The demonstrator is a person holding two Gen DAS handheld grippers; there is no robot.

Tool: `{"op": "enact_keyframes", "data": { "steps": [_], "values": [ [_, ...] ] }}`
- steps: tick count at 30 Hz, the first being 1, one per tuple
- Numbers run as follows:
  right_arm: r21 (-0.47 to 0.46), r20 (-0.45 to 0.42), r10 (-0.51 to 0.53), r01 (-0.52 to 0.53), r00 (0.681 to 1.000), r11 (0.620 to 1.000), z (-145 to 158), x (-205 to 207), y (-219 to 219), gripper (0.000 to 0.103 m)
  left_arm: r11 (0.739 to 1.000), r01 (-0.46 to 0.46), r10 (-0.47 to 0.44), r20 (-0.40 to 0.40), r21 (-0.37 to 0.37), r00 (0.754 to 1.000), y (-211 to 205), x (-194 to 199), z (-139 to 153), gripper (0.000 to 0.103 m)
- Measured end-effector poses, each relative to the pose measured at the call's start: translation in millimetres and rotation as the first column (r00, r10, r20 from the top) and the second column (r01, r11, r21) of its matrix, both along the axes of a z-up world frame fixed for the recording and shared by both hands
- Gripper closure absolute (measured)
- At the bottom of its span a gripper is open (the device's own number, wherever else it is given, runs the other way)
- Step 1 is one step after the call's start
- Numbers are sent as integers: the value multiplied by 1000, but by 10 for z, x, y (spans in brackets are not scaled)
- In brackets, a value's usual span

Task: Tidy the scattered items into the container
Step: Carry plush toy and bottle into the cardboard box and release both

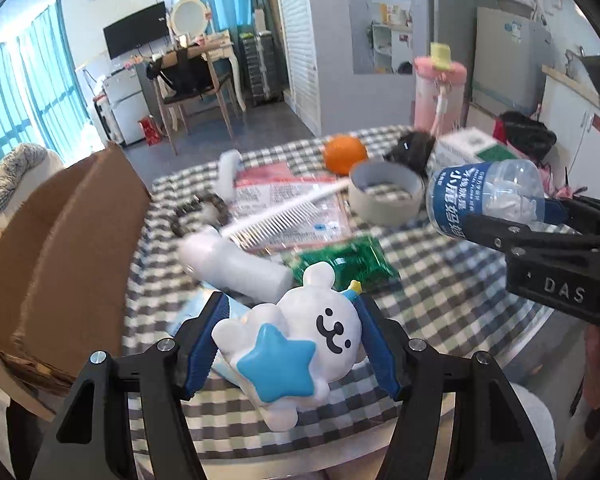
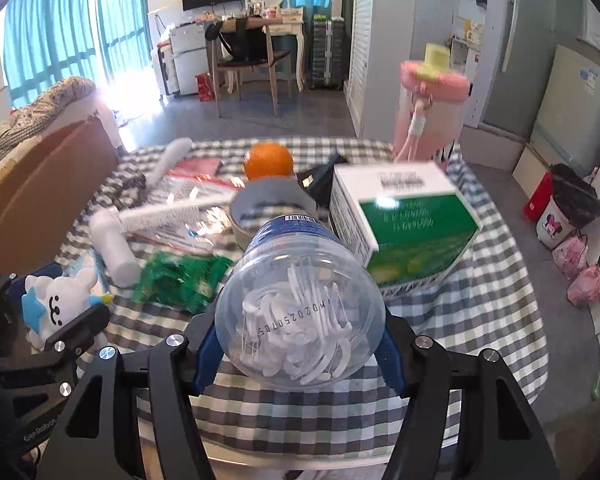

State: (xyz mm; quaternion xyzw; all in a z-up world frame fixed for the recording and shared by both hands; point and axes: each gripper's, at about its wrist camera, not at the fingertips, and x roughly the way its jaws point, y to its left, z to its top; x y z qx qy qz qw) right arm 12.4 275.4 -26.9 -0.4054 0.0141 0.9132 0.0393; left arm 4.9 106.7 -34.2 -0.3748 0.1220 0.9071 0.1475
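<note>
A white bear-like toy (image 1: 300,340) with a blue star sits between the blue pads of my left gripper (image 1: 292,320), which is shut on it just above the checked tablecloth (image 1: 440,280). My right gripper (image 2: 296,344) is shut on a clear plastic bottle (image 2: 300,300) with a blue label, its bottom facing the camera. The left wrist view shows that bottle (image 1: 488,196) held up at the right. The brown cardboard box (image 1: 60,240) stands open at the table's left edge, left of both grippers.
Scattered on the cloth: an orange (image 1: 344,154), a grey tape roll (image 1: 384,192), a white comb (image 1: 280,216), a white tube (image 1: 236,264), a green packet (image 1: 344,264), a green-and-white carton (image 2: 404,216). A tall pink bottle (image 2: 432,108) stands at the back right.
</note>
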Motion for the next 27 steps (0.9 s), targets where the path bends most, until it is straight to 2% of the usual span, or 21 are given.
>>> {"op": "enact_keyframes", "data": {
  "steps": [8,14,17,21,27],
  "values": [
    [38,-73,69,-67,995,997,507,7,-350,40,996,-74,78,-73,52,994,-373,-93,506,37],
    [57,-141,206,-199,968,978,956,-141,-935,40,981,-164,179,-144,108,973,-959,-208,915,37],
    [58,-171,289,-283,942,957,1112,-262,-1307,40,967,-225,244,-175,124,954,-1340,-265,1081,37],
    [41,-186,409,-409,894,912,1220,-516,-1926,40,941,-320,335,-179,110,925,-1813,-376,1153,37],
    [44,-144,530,-529,836,847,1064,-878,-2744,40,875,-479,484,-153,72,861,-2498,-582,1037,37]
  ]
}}
